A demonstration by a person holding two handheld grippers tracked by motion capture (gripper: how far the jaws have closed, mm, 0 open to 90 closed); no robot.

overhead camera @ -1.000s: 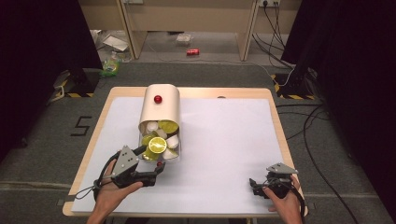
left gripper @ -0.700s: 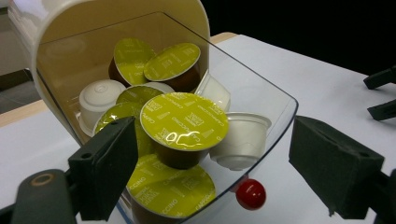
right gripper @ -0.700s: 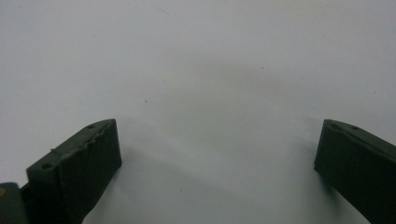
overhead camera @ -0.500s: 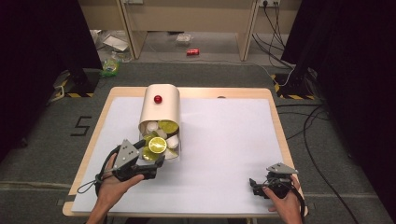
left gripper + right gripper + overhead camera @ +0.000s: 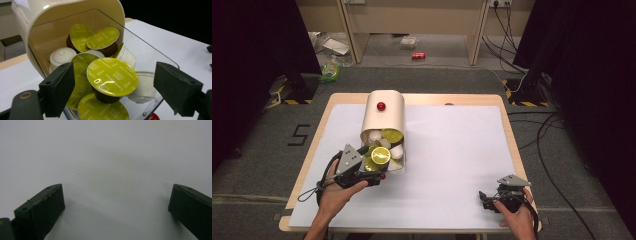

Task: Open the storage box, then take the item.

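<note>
Lime-green foil covers the coffee capsule (image 5: 112, 76) that sits between the jaws of the left gripper (image 5: 113, 92). Those jaws have just been closing, yet in the left gripper view a gap shows on each side of the capsule, so the pads do not press on it. The capsule lies on top of a heap of other capsules (image 5: 95, 40), some green-lidded and some white, at the mouth of a cream container (image 5: 384, 112) that lies on its side. A clear flap (image 5: 150, 57) hangs open at that mouth, and the heap spills out onto it. In the high view the container rests on the left half of the white table (image 5: 452, 150), with a small red knob (image 5: 381, 106) on its upper face, and the left gripper (image 5: 374, 172) sits just at its open end, held by the person's left hand (image 5: 337, 192).

The right gripper (image 5: 484, 197) rests well apart from the container, near the table's front right corner, in the person's right hand (image 5: 514, 212). In the right gripper view its jaws stand wide, with bare white surface between them.
</note>
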